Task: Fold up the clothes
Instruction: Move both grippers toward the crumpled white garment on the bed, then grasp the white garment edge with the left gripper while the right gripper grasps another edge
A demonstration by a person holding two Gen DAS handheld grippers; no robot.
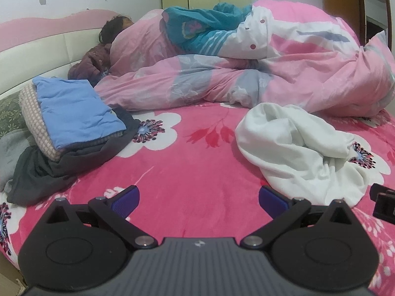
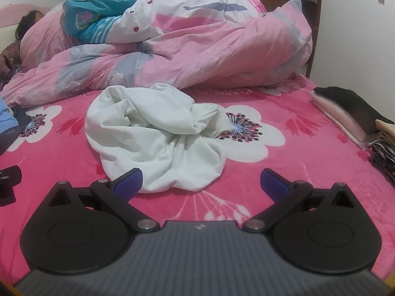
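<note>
Pink floral bedspread (image 1: pixel 187 172) under both empty, spread-fingered grippers, left (image 1: pixel 199 201) and right (image 2: pixel 201 185).

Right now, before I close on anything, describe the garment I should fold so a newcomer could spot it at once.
Start from the pink flowered bedspread, in front of the heaped pink duvet. On the open middle lies a crumpled white garment, just ahead of the right hand-held gripper. It alone is plain white and unfolded; the blue piece at the left sits folded on a stack.

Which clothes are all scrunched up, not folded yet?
The white garment, crumpled mid-bed. The blue one lies folded flat on the left pile.
</note>
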